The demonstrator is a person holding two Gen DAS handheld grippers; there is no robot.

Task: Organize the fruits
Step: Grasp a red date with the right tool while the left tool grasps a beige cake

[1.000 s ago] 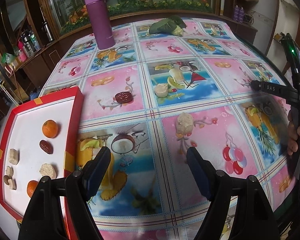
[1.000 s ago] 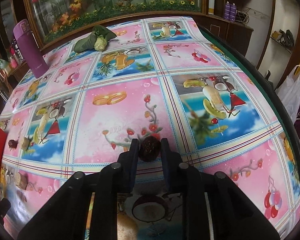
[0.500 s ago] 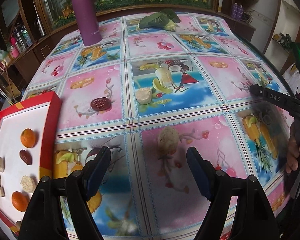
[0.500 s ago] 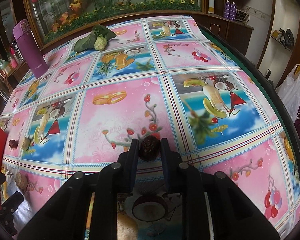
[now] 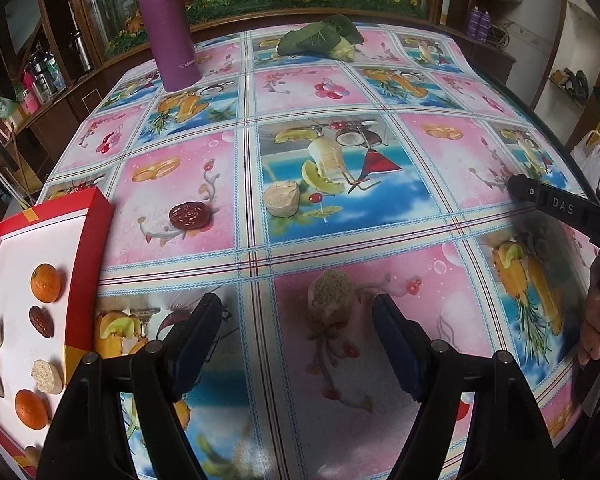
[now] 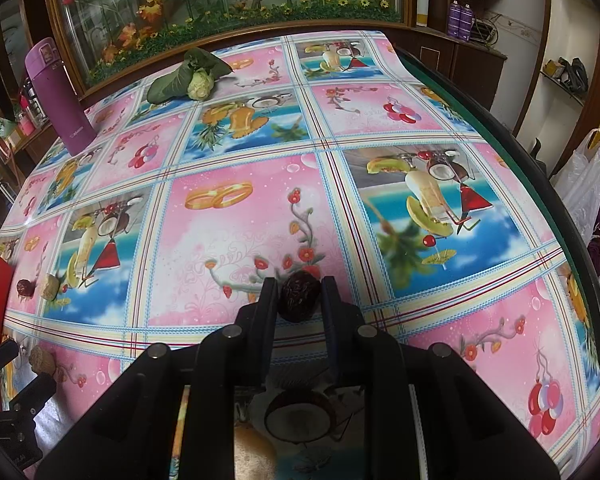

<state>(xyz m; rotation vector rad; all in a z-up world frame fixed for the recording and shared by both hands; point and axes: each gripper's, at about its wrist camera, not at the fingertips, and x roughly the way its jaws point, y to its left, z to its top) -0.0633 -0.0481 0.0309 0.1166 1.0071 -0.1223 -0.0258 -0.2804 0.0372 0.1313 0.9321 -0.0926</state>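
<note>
Since a second ago my left gripper (image 5: 298,320) has slid forward over the table, so the round beige crumbly chunk (image 5: 331,296) now sits right between its spread-apart fingers, just ahead of the tips and not gripped yet. Lining it up like that makes sense, it looks like the next piece to grab. My right gripper (image 6: 299,296) hasn't budged: jaws clenched on a dark wrinkled dried date (image 6: 299,296), held up off the glossy fruit-print tablecloth (image 6: 236,232), probably waiting its turn for the tray.

Further out there's a flat dark-red date (image 5: 189,215) and another beige chunk (image 5: 283,198) loose on the cloth. The red-rimmed white tray (image 5: 86,248) on my left already has two oranges (image 5: 45,282), a date and some beige bits, so that's clearly the sorting spot.

Hard to see: the tray is cut off at the frame edge, so I can't count what's in it. Can't say what the beige chunks really are either. Purple flask (image 5: 167,24) and a leafy green bundle (image 5: 320,38) sit way at the back.
</note>
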